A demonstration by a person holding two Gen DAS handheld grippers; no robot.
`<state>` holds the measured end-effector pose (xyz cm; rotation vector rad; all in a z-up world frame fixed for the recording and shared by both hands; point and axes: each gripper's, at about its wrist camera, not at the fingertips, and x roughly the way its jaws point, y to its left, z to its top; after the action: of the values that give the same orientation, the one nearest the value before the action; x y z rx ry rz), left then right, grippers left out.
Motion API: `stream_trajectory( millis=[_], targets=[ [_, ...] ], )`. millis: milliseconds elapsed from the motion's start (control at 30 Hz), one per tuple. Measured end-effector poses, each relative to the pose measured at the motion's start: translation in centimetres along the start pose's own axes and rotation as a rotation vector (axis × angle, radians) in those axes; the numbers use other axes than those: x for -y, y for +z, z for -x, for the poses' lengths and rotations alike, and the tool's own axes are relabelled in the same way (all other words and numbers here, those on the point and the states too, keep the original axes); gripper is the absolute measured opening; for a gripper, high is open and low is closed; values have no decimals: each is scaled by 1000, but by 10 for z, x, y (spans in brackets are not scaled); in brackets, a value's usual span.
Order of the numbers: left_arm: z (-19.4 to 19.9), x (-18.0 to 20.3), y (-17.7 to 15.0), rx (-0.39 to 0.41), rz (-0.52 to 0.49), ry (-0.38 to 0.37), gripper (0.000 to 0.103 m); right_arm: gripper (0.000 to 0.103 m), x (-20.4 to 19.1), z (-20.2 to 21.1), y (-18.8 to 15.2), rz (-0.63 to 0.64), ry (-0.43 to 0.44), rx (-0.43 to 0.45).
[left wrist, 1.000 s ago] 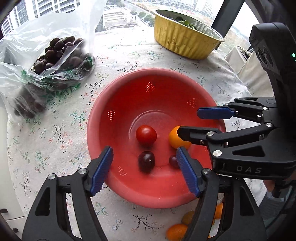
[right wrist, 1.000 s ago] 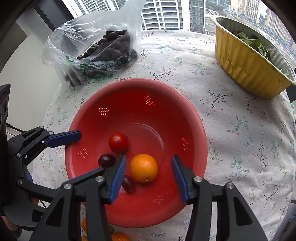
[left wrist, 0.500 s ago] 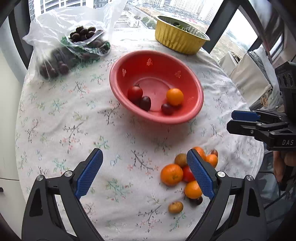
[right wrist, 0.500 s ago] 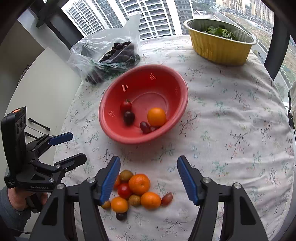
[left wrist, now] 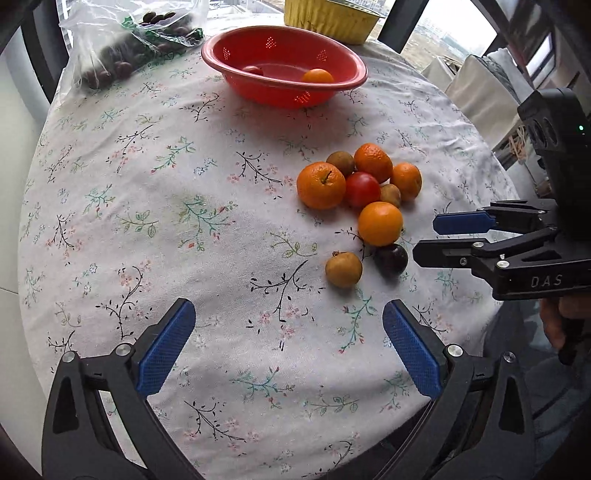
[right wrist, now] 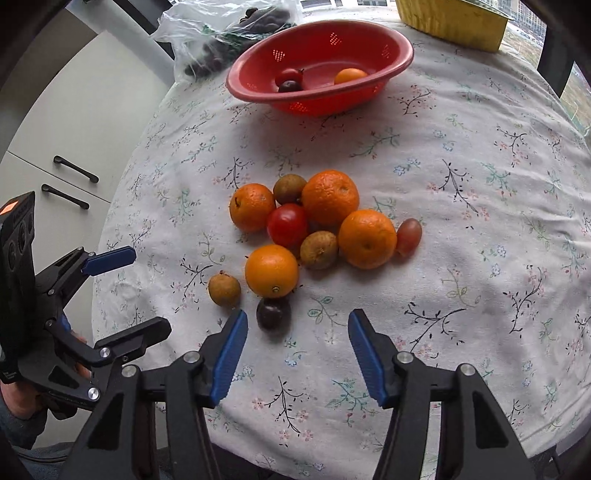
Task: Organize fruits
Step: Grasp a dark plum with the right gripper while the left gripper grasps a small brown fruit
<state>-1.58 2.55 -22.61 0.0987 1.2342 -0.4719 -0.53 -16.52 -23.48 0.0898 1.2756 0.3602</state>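
On cloth: four oranges [right wrist: 271,270], three brown longans [right wrist: 224,291], one red tomato [right wrist: 287,225], one dark plum [right wrist: 273,313], one reddish grape [right wrist: 408,236]. In red bowl [right wrist: 399,44]: one orange, one tomato, one dark plum visible. One plastic bag [left wrist: 122,48], one yellow foil tray [left wrist: 328,16].

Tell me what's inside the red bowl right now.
The bowl holds a tomato, a dark plum and an orange. Its near wall hides the bottom, so more may be there.
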Motion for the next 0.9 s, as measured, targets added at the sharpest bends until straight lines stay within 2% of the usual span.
stream_trajectory(
  millis=[133,433,567,633,800,900],
  targets=[
    [3,-5,-7,-47,33,-11,103,57,-11,-12,-3,17,-7,-9],
    [13,-24,-18,-61,78,15,103,46,-25,-33,-3,54,-38,-25],
    [13,-23,-18,-56,72,15,103,42,-27,-35,-1,75,-52,-23],
    [12,-22,-17,-55,69,14,103,35,-27,-36,-1,87,-66,-26],
    [5,-15,-9,-54,45,11,103,25,-26,-36,-3,115,-64,-34],
    [-2,-8,-2,-58,24,10,103,25,-25,-34,-4,109,-51,-38]
  ],
)
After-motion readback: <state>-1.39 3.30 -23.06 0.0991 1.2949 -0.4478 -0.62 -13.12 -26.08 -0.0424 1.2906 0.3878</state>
